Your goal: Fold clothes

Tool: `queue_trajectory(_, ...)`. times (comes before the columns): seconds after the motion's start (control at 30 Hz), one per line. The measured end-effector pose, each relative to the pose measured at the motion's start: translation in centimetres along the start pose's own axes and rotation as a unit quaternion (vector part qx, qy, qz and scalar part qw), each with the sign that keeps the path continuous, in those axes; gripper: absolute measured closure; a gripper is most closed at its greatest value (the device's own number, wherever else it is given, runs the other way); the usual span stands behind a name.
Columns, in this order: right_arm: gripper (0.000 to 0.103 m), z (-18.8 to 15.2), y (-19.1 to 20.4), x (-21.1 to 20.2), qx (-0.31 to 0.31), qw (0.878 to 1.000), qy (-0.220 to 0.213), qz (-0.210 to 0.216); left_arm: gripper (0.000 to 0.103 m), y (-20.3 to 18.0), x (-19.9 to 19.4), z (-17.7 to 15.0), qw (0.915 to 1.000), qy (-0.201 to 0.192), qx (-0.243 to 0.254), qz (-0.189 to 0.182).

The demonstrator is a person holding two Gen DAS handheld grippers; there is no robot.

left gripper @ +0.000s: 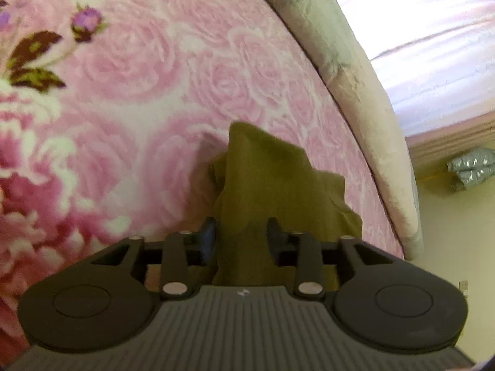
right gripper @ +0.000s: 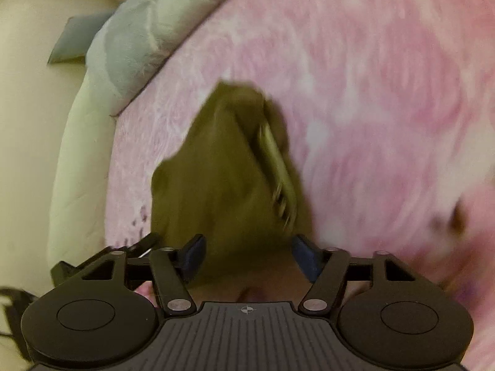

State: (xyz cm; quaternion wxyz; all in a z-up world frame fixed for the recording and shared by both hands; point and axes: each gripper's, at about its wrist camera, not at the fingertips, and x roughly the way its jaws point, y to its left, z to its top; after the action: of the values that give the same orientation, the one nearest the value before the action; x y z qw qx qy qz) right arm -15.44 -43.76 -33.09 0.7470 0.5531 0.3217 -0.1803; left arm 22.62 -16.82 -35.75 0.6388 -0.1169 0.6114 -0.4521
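Olive cloth (left gripper: pixel 266 185) ran up between the left gripper (left gripper: pixel 241 238)'s blue pads (left gripper: pixel 208 235), bunched in the gap; whether they pinched it could not be told. Between the right gripper (right gripper: pixel 247 253)'s widely parted jaws the same garment (right gripper: pixel 216 167) hung blurred, touching neither pad. Beyond lay the pink rose blanket (left gripper: pixel 154 71), then a grey-green bed edge (left gripper: pixel 340 61).

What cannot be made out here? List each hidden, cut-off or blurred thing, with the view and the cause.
- Olive-green fabric garment, left wrist view: its near end is hidden behind the left gripper.
- Same garment, right wrist view: motion blur smears its pale striped edge; type unclear.
- Pink rose-patterned plush blanket, right wrist view: pattern blurred.
- Silver crumpled bag, left wrist view: too small to identify.
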Motion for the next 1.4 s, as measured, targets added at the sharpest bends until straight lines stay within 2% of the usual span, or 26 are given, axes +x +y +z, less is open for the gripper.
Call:
queue_trajectory(0.07,0.010,1.7,-0.1,-0.2,-0.019,1.000,-0.022,0.005,0.057,0.4,0.2,0.4,0.9999,-0.008,-0.011,0.000)
queue_trajectory(0.13,0.010,3.3,-0.3,0.7,-0.026,0.999,-0.019,0.019,0.056,0.7,1.0,0.9,0.9997,-0.011,-0.019,-0.002)
queue_trajectory(0.27,0.010,5.5,-1.2,5.9,-0.006,0.999,0.012,0.053,0.054,1.5,2.9,1.4,0.9989,-0.010,-0.045,-0.010)
queue_trajectory(0.3,0.010,6.0,-1.8,7.0,0.005,0.998,0.018,0.057,0.055,1.9,3.5,1.6,0.9982,-0.014,-0.057,-0.016)
queue_trajectory(0.33,0.010,6.5,-2.6,8.2,0.020,0.997,0.020,0.067,0.060,2.2,4.0,1.8,0.9972,-0.021,-0.068,-0.023)
queue_trajectory(0.37,0.011,6.7,-3.4,8.9,0.038,0.996,0.014,0.084,0.071,2.4,4.4,2.0,0.9965,-0.027,-0.074,-0.027)
queue_trajectory(0.43,0.045,7.2,-4.7,9.2,0.086,0.990,0.002,0.112,0.087,2.2,5.3,2.8,0.9969,-0.035,-0.064,-0.031)
queue_trajectory(0.47,0.069,7.4,-5.3,9.6,0.116,0.986,0.009,0.120,0.090,1.9,5.7,3.2,0.9975,-0.036,-0.054,-0.029)
queue_trajectory(0.5,0.074,7.4,-5.6,9.9,0.129,0.984,0.013,0.122,0.091,1.4,6.1,3.7,0.9982,-0.036,-0.041,-0.027)
queue_trajectory(0.6,0.083,7.3,-4.1,8.9,0.070,0.991,-0.008,0.114,0.093,0.2,6.6,5.2,0.9987,-0.035,0.000,-0.038)
queue_trajectory(0.7,0.084,7.1,-3.3,7.8,0.045,0.992,-0.053,0.110,0.093,-1.2,6.6,6.9,0.9961,-0.036,0.053,-0.060)
queue_trajectory(0.77,0.083,7.1,-2.6,7.7,0.021,0.993,-0.075,0.086,0.091,-2.2,7.7,7.7,0.9939,-0.024,0.102,-0.034)
queue_trajectory(0.8,0.078,7.3,-2.2,8.2,0.010,0.995,-0.076,0.061,0.090,-2.5,8.4,7.9,0.9934,-0.013,0.113,-0.014)
queue_trajectory(0.83,0.070,7.6,-1.9,8.8,0.008,0.997,-0.071,0.034,0.086,-2.6,9.0,8.1,0.9934,-0.003,0.115,0.003)
queue_trajectory(0.87,0.049,7.9,-1.6,9.3,0.010,0.998,-0.067,0.004,0.085,-2.8,9.2,8.2,0.9935,-0.001,0.112,0.016)
queue_trajectory(0.9,0.045,7.9,-1.0,9.1,0.003,0.997,-0.080,-0.020,0.084,-3.0,8.9,8.3,0.9940,-0.006,0.106,0.027)
queue_trajectory(0.97,0.045,7.4,0.6,7.8,-0.026,0.991,-0.117,-0.064,0.083,-3.8,7.5,8.1,0.9917,-0.034,0.106,0.066)
queue_trajectory(1.07,0.047,6.0,3.2,5.3,-0.066,0.976,-0.152,-0.140,0.083,-6.1,4.7,7.3,0.9834,-0.081,0.122,0.106)
queue_trajectory(1.1,0.049,5.2,4.2,4.5,-0.080,0.972,-0.161,-0.153,0.083,-7.1,4.3,7.0,0.9811,-0.075,0.144,0.105)
queue_trajectory(1.13,0.056,4.4,5.1,3.8,-0.094,0.967,-0.170,-0.166,0.084,-8.1,4.2,6.5,0.9781,-0.060,0.173,0.100)
queue_trajectory(1.17,0.079,3.6,6.2,3.3,-0.115,0.964,-0.167,-0.174,0.091,-9.1,4.2,6.0,0.9750,-0.040,0.200,0.089)
queue_trajectory(1.2,0.085,2.7,7.3,3.1,-0.137,0.962,-0.158,-0.174,0.096,-10.0,4.4,5.2,0.9713,-0.014,0.228,0.068)
queue_trajectory(1.23,0.085,1.8,8.1,3.1,-0.154,0.962,-0.150,-0.168,0.100,-10.9,4.9,4.2,0.9660,0.007,0.254,0.048)
queue_trajectory(1.3,0.085,0.0,9.2,3.8,-0.184,0.961,-0.132,-0.156,0.101,-12.1,6.1,2.3,0.9533,0.034,0.300,0.018)
queue_trajectory(1.4,0.085,-0.9,9.2,7.1,-0.206,0.955,-0.116,-0.176,0.101,-13.0,8.4,0.3,0.9373,0.056,0.344,0.014)
